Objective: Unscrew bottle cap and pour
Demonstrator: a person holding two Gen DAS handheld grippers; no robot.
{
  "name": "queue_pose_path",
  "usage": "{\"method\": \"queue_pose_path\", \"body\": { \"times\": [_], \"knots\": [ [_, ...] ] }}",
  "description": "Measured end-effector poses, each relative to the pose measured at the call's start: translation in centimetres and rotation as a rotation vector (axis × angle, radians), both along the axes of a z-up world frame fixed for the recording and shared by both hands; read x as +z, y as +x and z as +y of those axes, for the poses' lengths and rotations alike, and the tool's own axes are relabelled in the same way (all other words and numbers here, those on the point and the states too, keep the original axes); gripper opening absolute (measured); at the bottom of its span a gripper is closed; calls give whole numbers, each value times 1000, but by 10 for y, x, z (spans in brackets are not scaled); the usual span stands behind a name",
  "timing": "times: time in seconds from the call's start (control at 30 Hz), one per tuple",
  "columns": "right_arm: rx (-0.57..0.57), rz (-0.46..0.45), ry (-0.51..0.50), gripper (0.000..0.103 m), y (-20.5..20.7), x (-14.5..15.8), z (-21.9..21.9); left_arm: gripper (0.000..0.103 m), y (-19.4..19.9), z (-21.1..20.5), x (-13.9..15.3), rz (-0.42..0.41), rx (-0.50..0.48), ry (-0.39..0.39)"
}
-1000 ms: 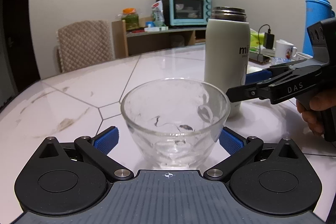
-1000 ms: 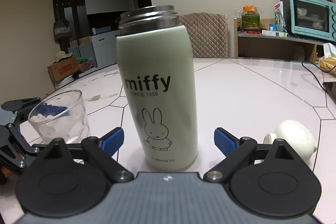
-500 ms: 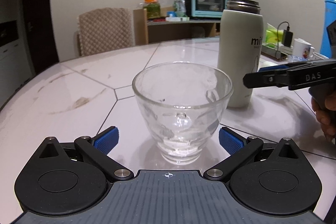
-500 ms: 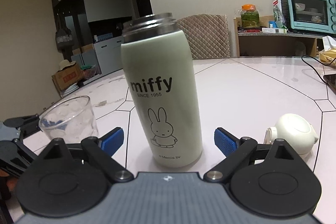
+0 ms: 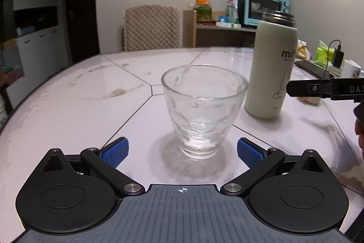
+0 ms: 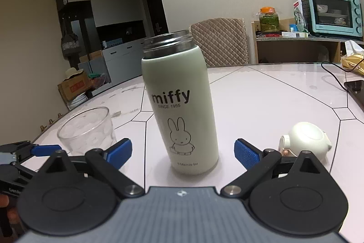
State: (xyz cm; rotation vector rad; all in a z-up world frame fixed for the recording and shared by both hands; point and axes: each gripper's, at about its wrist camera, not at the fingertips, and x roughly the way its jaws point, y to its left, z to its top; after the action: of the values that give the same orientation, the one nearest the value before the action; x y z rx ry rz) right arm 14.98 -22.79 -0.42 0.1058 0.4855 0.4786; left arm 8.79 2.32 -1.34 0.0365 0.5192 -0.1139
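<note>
A pale green Miffy bottle [image 6: 179,106] stands upright on the white table with its steel mouth uncovered; it also shows in the left wrist view [image 5: 271,70]. Its white cap [image 6: 306,140] lies on the table to the bottle's right. A clear glass [image 5: 202,106] stands left of the bottle, also visible in the right wrist view [image 6: 87,129]. My left gripper [image 5: 182,149] is open, its blue pads just short of the glass's base. My right gripper [image 6: 183,152] is open, pads either side of the bottle's lower part, not touching.
The white tiled table [image 5: 79,101] curves away at the left edge. A quilted chair [image 5: 151,29] stands behind it. A teal oven [image 6: 333,13] and jars sit on a shelf at the back right. A cable, phone and mug [image 5: 350,68] lie at the far right.
My left gripper has drawn back from the glass and levelled, so the glass now stands beyond the pads. My right gripper has backed off slightly from the bottle.
</note>
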Motion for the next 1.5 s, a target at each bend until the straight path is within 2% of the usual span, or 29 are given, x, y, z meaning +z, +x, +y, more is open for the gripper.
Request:
{"method": "queue_pose_path", "body": {
  "times": [0.3, 0.63, 0.93, 1.5],
  "knots": [
    [34, 25, -33, 98, -24, 2, -9, 103, -38, -30, 11, -23, 77, 19],
    [64, 37, -48, 98, -57, 3, -26, 103, -65, -46, 14, -20, 173, 0],
    [83, 2, -85, 99, -84, 11, -41, 103, -88, -68, 18, -20, 202, 26],
    [102, -11, -122, 99, -115, 17, -55, 103, -122, -87, 20, -37, 252, 41]
  ]
}}
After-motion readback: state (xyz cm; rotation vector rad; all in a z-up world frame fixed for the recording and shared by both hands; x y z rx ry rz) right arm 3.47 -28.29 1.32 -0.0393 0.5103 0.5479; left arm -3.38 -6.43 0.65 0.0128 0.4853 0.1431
